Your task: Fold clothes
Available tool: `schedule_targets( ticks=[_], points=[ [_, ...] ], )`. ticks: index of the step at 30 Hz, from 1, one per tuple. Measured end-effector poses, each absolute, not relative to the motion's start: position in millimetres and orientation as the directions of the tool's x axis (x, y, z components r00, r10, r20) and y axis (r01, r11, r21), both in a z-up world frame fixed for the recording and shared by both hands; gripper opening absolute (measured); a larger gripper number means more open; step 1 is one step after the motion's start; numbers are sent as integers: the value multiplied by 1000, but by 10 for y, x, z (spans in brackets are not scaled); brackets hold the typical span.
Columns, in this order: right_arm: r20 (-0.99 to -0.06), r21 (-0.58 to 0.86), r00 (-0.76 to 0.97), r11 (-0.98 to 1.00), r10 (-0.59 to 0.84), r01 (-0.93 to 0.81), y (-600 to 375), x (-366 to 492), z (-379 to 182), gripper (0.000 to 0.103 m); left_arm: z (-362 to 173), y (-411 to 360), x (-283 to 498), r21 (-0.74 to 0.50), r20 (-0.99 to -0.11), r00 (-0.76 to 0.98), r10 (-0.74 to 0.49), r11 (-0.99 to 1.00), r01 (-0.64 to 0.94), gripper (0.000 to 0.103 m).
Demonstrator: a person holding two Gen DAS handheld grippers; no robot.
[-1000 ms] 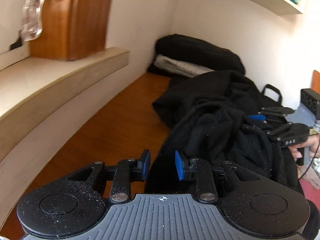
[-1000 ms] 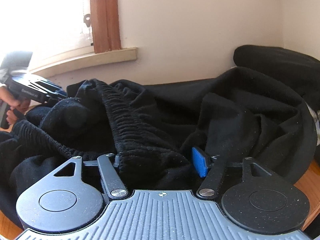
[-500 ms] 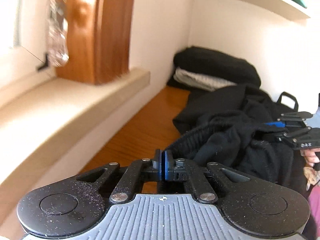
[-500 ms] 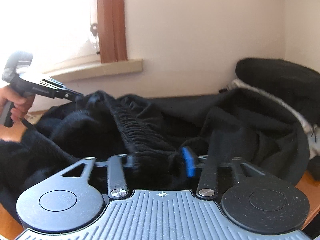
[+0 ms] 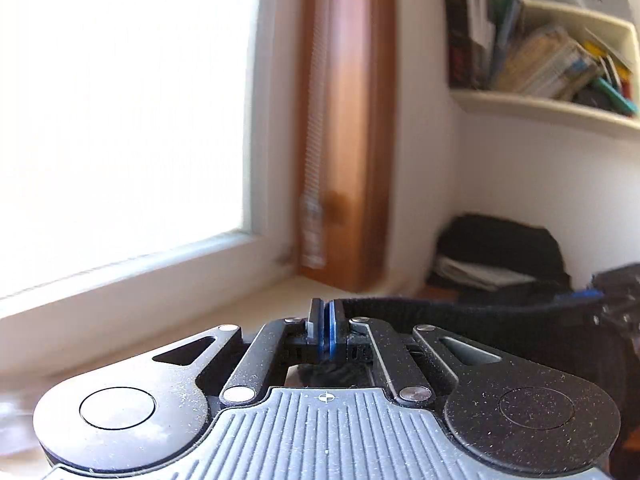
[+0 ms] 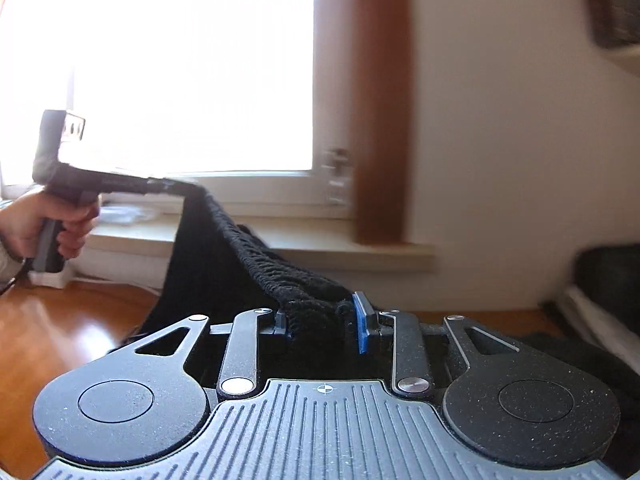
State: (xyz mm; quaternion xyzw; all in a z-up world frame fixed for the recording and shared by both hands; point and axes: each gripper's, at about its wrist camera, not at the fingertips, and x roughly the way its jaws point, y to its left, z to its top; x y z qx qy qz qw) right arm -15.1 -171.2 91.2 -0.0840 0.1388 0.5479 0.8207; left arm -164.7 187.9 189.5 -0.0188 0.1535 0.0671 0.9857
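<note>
A black garment (image 6: 224,264) hangs above the wooden table (image 6: 60,340), its ribbed elastic waistband (image 6: 272,260) stretched between the two claws. The left claw (image 6: 168,186) is clamped on one end of the band, the right claw (image 6: 320,320) on the other. Judging by this, the step is lifting and spreading the piece; next it likely needs laying flat on the table, with the band kept taut.

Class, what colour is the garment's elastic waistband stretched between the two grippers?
Black; the ribbed waistband shows best in the right wrist view.
</note>
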Motion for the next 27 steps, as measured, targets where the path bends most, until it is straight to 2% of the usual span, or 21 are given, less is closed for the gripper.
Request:
schedule_targets(
  ticks=[5,8,13,16,18,20,22,24,27],
  points=[
    [-329,49,199,228,923,-973,-1221,-558,992,28,2190,2176,-2357,14,-267,933,242,969,-248,2],
    [-342,126,57,106,938,-986,-1013,-857,969,28,2189,2286,-2656,43,-290,912,289,956,-289,2],
    [-443,169,-51,27,895,-985,-738,-1240,677,33,1675,2412,-2748,30,-441,855,272,957,-289,5],
    [-481,158,-53,27,875,-987,-715,-1252,569,38,1472,2429,-2768,20,-488,833,260,958,-287,17],
    [-471,172,-40,47,881,-984,-748,-1163,591,39,1435,2423,-2771,-1,-486,837,251,958,-288,18],
    [-454,182,-27,63,891,-981,-772,-1050,650,41,1398,2418,-2774,-22,-484,841,242,957,-288,26],
    [-436,181,-14,73,900,-981,-840,-985,714,44,1361,2412,-2778,-42,-481,845,234,957,-289,38],
    [-416,177,0,81,909,-981,-921,-934,778,48,1326,2393,-2769,-62,-479,849,221,957,-284,39],
    [-399,188,12,94,917,-978,-979,-873,877,49,1276,2250,-2648,-67,-486,854,188,966,-251,39]
  ],
)
